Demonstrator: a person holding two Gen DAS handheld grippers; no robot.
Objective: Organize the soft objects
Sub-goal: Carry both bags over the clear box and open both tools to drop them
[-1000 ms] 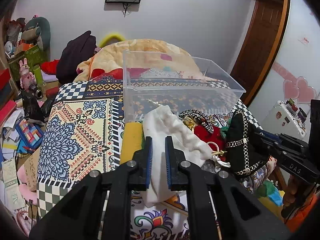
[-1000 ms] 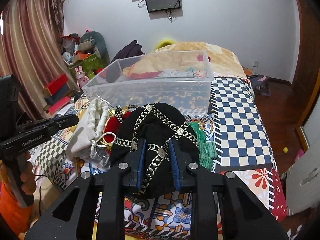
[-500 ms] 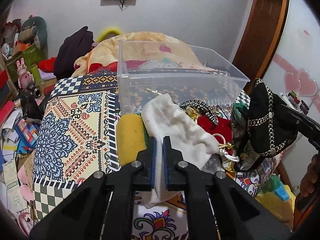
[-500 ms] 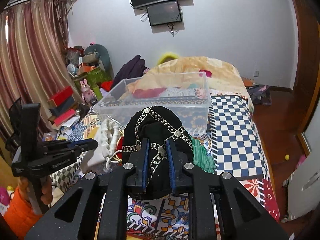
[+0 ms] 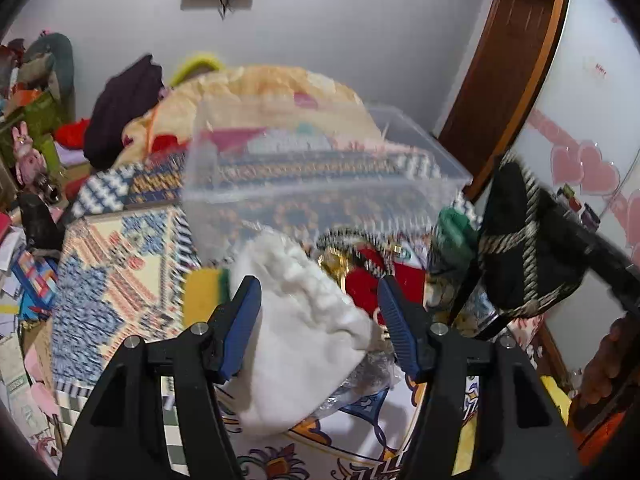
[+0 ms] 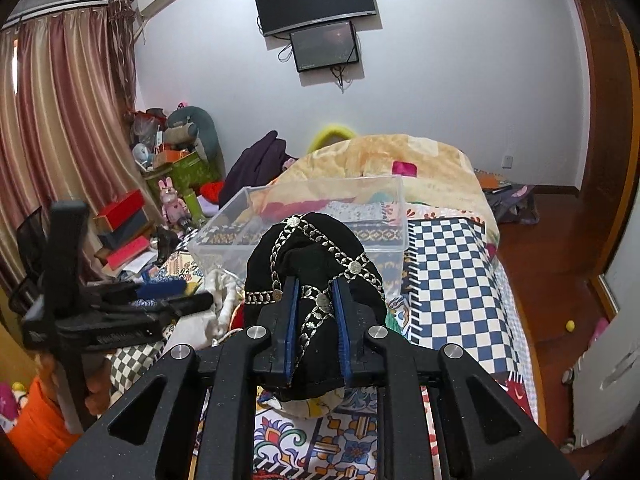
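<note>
My right gripper (image 6: 314, 292) is shut on a black cap with silver chain trim (image 6: 312, 252) and holds it up in the air before the clear plastic bin (image 6: 360, 240). The cap also shows at the right of the left wrist view (image 5: 516, 240). My left gripper (image 5: 318, 294) is open, its jaws wide apart on either side of a white drawstring pouch (image 5: 296, 332) that lies on the patterned bed cover. A yellow sponge (image 5: 200, 296), a red item with gold trim (image 5: 368, 276) and a green item (image 5: 456, 224) lie around the pouch.
The clear bin (image 5: 320, 184) stands behind the pile on the bed. A folded yellow quilt (image 6: 400, 160) lies beyond it. Boxes and toys (image 6: 128, 220) crowd the floor at the left. The checkered bed edge (image 6: 452, 292) drops to wooden floor at the right.
My left gripper has opened wide around the white pouch. My right gripper has lifted the black cap higher, off the pile.
</note>
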